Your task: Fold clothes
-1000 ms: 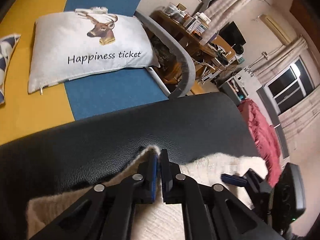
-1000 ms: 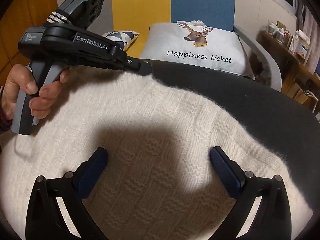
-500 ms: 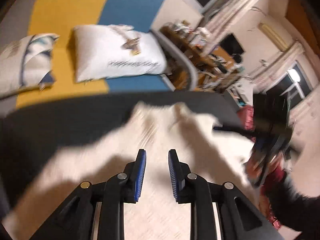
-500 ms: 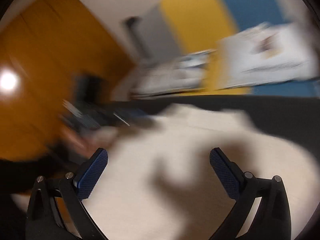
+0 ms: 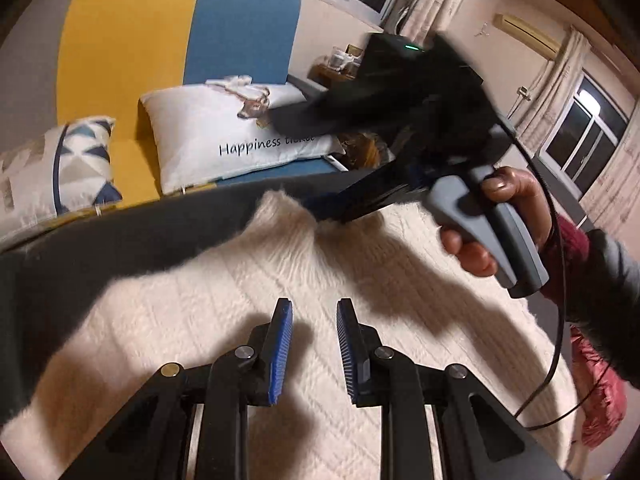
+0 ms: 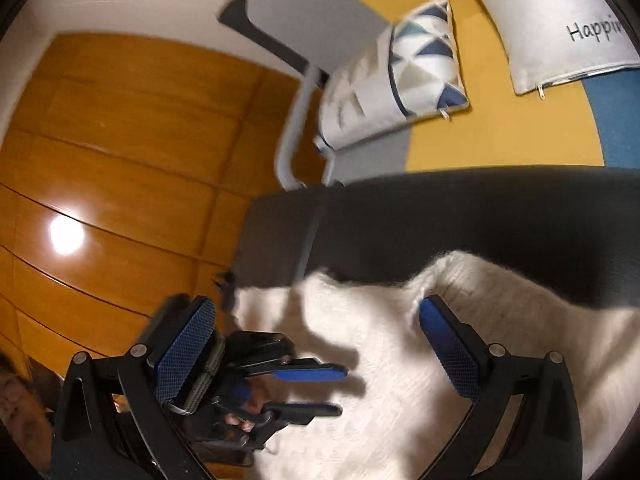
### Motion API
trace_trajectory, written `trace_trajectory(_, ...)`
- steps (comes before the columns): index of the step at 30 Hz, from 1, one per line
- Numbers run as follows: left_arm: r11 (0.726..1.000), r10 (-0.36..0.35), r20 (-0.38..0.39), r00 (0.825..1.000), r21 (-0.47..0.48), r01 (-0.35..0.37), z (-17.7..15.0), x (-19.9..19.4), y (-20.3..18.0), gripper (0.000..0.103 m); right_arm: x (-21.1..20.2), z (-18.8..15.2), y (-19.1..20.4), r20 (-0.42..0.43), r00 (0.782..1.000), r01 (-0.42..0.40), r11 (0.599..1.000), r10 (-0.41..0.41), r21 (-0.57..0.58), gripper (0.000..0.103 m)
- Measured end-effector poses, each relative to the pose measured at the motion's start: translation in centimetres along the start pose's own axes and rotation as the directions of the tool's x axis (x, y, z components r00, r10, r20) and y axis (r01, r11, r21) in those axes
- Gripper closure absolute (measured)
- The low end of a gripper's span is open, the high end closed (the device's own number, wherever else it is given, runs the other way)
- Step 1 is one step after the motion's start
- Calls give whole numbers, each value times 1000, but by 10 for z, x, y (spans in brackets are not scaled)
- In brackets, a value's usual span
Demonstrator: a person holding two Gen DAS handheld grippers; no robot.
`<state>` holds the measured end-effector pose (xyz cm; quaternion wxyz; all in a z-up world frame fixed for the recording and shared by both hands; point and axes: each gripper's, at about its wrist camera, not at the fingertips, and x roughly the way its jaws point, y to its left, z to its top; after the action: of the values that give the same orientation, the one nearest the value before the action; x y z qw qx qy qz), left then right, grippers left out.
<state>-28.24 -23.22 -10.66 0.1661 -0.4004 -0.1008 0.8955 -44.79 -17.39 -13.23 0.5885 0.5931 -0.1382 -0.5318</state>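
- Looking past my left jaws (image 5: 314,346), I am seeing a white cushion (image 5: 224,136) printed "Happiness ticket" lying on a sofa (image 5: 132,40) of yellow and blue panels, with a triangle-patterned cushion (image 5: 60,168) just beside it.
- My right jaws (image 6: 316,340) are facing an orange wooden wall (image 6: 120,152) that is reflecting a lamp, and the same two cushions are sitting above on the sofa.
- A dark padded worktop (image 5: 100,248) is lying between me and the sofa, carrying the garment.
- My right tool, gripped by my right hand (image 5: 496,220), is crossing the left camera's view and covering part of the white cushion; it is blurred there.
- A black cable (image 5: 560,280) is looping down from that tool past my dark sleeve (image 5: 612,280).
- My left jaws are standing narrowly apart with nothing between the blue pads (image 5: 282,344); they have just been opening, and they are hovering over the knit.
- My right jaws are standing wide, empty, with the left tool showing between them lower down.
- The cream sweater (image 5: 280,280) is lying spread on the worktop, fuzzy and ribbed, its far edge rising into soft peaks against the dark surface, with shadows of the tools falling across it.
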Motion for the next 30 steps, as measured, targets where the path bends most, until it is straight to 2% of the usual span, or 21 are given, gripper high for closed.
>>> trace_trajectory(2,1000,7,9,1000,28,-7,1,0,-4,82,12,4,5,-43,999,30,999,-31,-12,0)
trace_trajectory(5,996,51,-9,999,71,-51,2,9,-9,81,9,9,18,-24,1000,-20,999,19,-38,0)
trace_trajectory(8,997,51,-81,995,57,-46,-3,27,-6,80,5,18,22,30,997,-77,996,78,-41,0)
trace_trajectory(11,1000,-1,-75,997,-13,0,-3,25,5,80,22,25,3,1,1000,29,999,-29,15,0)
trace_trajectory(15,1000,-4,-76,997,-25,2,-4,24,7,80,27,31,-2,1,998,60,998,-60,37,0)
trace_trajectory(18,1000,-3,-70,998,-15,2,1,21,5,80,20,27,6,-11,995,104,994,-104,29,0)
trace_trajectory(24,996,-24,-6,1000,-83,24,23,19,17,80,-25,7,8,-3,982,190,981,-190,25,0)
trace_trajectory(28,998,20,-24,1000,-56,-21,37,30,19,80,-50,-17,1,-25,976,215,976,-214,25,0)
trace_trajectory(30,995,79,-40,996,-57,-81,38,41,22,81,-51,-27,-4,-54,968,245,969,-244,20,0)
